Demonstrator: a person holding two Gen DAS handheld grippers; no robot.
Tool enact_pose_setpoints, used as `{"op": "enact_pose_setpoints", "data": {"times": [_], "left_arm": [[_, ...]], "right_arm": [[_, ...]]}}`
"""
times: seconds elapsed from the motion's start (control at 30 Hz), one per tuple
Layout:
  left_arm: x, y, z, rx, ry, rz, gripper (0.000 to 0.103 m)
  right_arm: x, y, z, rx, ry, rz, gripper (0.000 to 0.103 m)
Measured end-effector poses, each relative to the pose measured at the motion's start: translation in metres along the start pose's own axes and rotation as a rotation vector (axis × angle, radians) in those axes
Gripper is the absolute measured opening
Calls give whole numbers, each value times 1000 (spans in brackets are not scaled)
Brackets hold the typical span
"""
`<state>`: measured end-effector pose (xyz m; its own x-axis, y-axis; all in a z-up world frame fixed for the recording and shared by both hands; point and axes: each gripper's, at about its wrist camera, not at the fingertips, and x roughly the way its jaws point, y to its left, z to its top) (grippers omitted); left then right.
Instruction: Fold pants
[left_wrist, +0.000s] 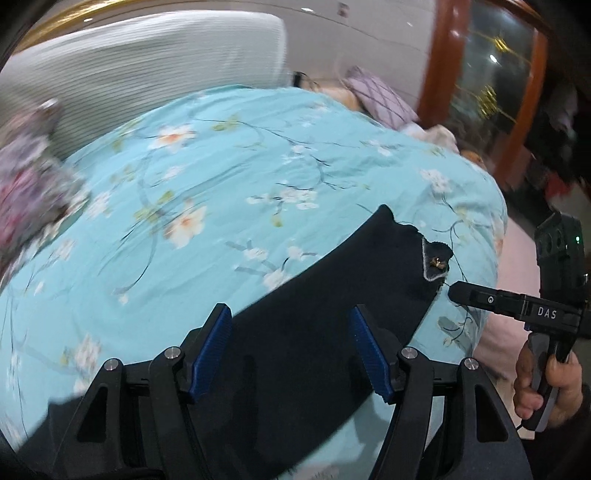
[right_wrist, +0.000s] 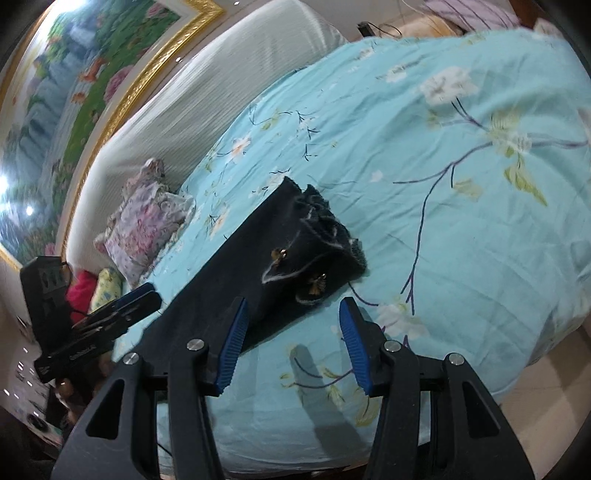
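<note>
Dark navy pants (left_wrist: 332, 302) lie flat in a long strip on a bed with a turquoise floral cover (left_wrist: 207, 155). Their far end has frayed light edging and small gold ornaments (right_wrist: 317, 243). My left gripper (left_wrist: 291, 350) is open and empty, hovering over the pants' near part. My right gripper (right_wrist: 291, 343) is open and empty, just short of the ornamented end, with its left finger over the cloth. The right gripper also shows in the left wrist view (left_wrist: 480, 299), next to the pants' end. The left gripper shows in the right wrist view (right_wrist: 122, 310), beside the pants.
A white ribbed headboard (right_wrist: 207, 99) runs along the bed's far side. Floral cushions (right_wrist: 144, 221) lie by it, and a purple checked pillow (left_wrist: 380, 96) lies at the far corner. A framed painting (right_wrist: 74, 92) hangs above. The bed's edge drops to the floor (right_wrist: 546, 417).
</note>
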<state>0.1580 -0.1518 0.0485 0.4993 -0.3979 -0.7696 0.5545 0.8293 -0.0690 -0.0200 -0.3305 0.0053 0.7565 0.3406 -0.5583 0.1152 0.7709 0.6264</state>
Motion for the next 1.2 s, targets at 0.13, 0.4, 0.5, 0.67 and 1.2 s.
{"op": "enact_pose_setpoints", "data": {"times": [0.13,0.4,0.5,0.67,1.2], "left_arm": [[25,-5,25,76,54,-87,68],[79,-21,56,160,165,-189,68],[101,-32,63,197,214,-206,66],[127,-49,69,221,261,-269,58],[83,-35,71,127,143,-395,10]], "right_arm": [[5,-6,6,46,4,22,53],[16,-17,12,120,-27,71,52],[16,-15,12,106,-47,63,48],[19,-16,12,95,-53,46,33],[-1,4,15,16,-113,141,17]]}}
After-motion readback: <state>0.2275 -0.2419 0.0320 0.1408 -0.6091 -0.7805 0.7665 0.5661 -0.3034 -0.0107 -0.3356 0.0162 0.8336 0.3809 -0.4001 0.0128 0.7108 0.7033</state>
